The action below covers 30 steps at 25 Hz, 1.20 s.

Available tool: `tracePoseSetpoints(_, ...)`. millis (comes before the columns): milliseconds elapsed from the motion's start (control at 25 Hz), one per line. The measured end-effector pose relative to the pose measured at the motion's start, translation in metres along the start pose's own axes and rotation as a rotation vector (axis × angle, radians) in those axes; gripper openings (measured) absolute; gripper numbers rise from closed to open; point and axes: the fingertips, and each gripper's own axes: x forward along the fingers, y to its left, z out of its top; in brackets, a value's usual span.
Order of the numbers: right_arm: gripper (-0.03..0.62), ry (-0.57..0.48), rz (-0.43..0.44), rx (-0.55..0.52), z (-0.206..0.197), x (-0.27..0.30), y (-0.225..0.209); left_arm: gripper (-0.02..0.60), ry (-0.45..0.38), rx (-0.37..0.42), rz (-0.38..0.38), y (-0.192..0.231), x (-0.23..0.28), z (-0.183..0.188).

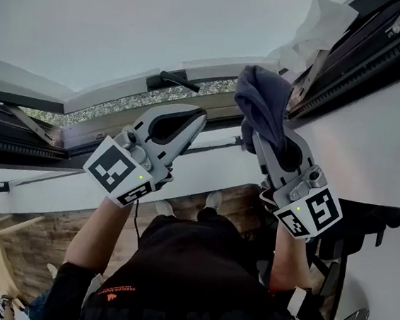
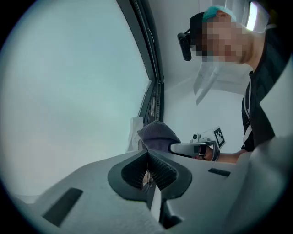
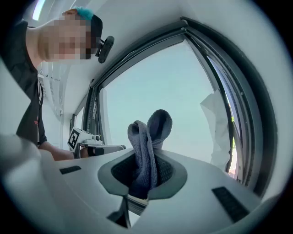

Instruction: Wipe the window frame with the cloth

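The right hand-held gripper [image 1: 265, 138] pinches the cloth [image 1: 260, 98]; the left hand-held gripper [image 1: 199, 116] is pressed together, empty. Snagging on the window frame [image 1: 371, 56] could tug the cloth free.

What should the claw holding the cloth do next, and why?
Probably ease the right claw over until the grey cloth presses on the dark window frame, then slide along it. The claw is shut on the cloth, which sticks up past its tips, and in the right gripper view the cloth looks just short of the frame.
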Motion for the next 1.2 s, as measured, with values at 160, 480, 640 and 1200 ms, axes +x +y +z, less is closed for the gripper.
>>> tracePoseSetpoints(160,0.043,0.0,-0.013,-0.002,-0.002,-0.004,-0.009,0.02,0.015,0.002,-0.003,0.0,0.008,-0.006)
tracePoseSetpoints(480,0.044,-0.008,-0.073,-0.02,0.004,-0.016,-0.036,0.02,0.019,-0.009,-0.018,0.0,0.027,-0.014)
tracePoseSetpoints(640,0.044,-0.017,-0.134,-0.043,0.014,-0.026,-0.06,0.02,0.023,-0.01,-0.031,-0.002,0.039,-0.017)
tracePoseSetpoints(1200,0.043,0.006,-0.28,-0.068,0.013,-0.055,-0.134,0.02,0.017,-0.033,-0.1,-0.009,0.098,-0.026)
